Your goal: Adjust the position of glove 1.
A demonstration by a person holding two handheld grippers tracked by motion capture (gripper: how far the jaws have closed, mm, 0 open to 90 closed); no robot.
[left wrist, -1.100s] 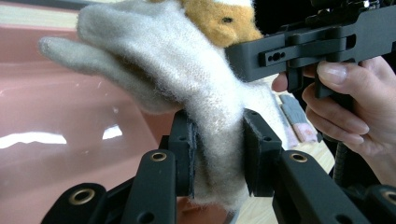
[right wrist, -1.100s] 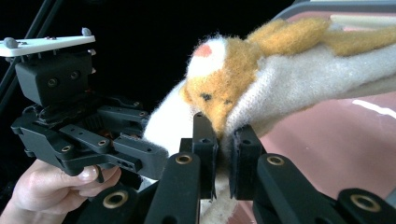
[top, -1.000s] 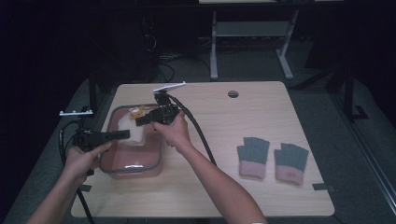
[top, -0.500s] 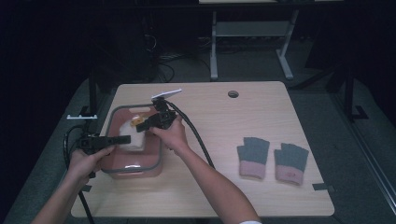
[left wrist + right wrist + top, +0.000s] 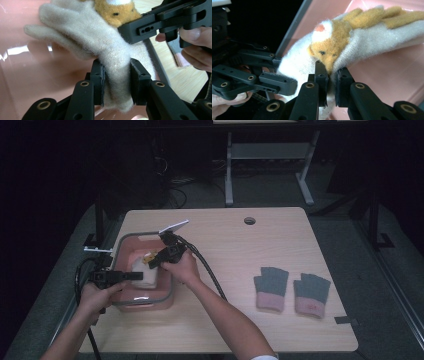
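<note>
High view: both grippers hold a cream glove over the pink bin at the table's left. Left gripper view: fingers clamp its cuff. Right gripper view: fingers pinch its orange patch. Likely setting it in; next, release.

A light wooden table top with rounded corners is seen under even overhead light, a round cable hole being cut near its far edge. Grey carpeted floor surrounds it. A pale metal frame stand is placed behind, in darkness.
</note>
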